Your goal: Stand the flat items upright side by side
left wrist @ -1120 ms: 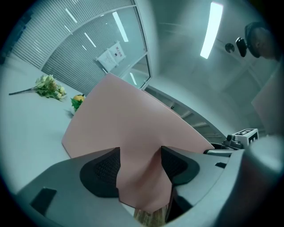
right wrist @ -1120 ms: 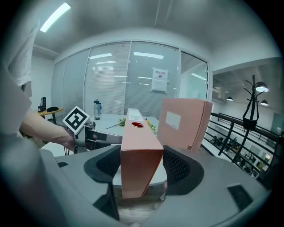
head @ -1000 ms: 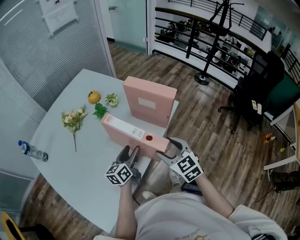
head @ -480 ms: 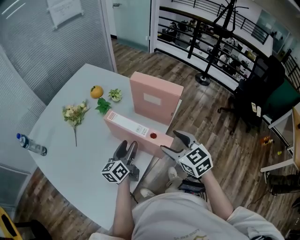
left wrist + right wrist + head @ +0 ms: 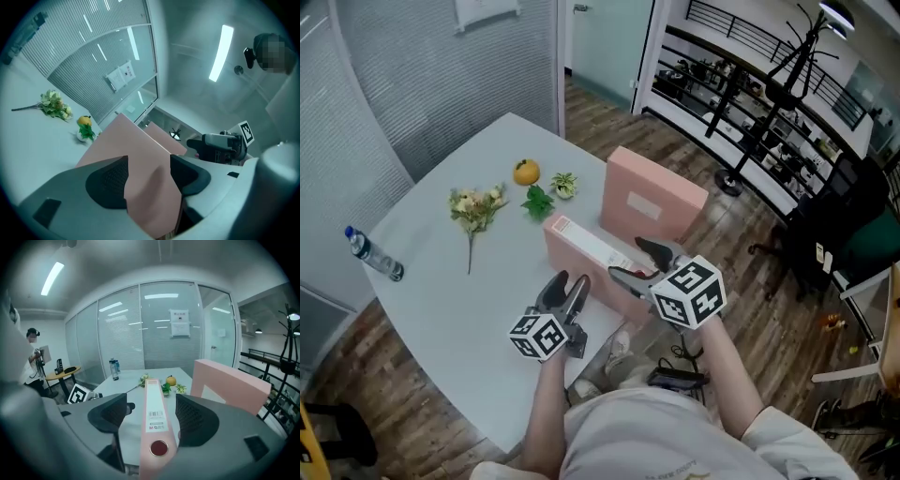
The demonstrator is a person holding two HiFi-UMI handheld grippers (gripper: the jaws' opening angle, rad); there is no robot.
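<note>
Straddling the spine of the low pink binder, the right claw stands with its jaws apart. Tabletop shows in a gap beside the left pad, so this claw has hold of nothing.

The left claw has the pink cover filling the space between its pads and appears clamped on that binder.

**Position of the work**
- The upright binder stands on the tabletop and serves as the reference.
- The low binder lies just beside it, on the person's side. Contact between the two cannot be confirmed.
- Its labelled spine faces up and towards the person.

**Governing relation**
- The low binder's long axis runs roughly parallel to the broad face of the upright binder.
- The right claw sits over the spine at the end nearer the upright binder. The left claw is at the cover farther from it.

**Assessment**
- The low binder is not yet stood up.
- The coming move probably needs the right claw to close across the spine. Both claws would then swing the long axis to vertical, alongside the reference.
</note>
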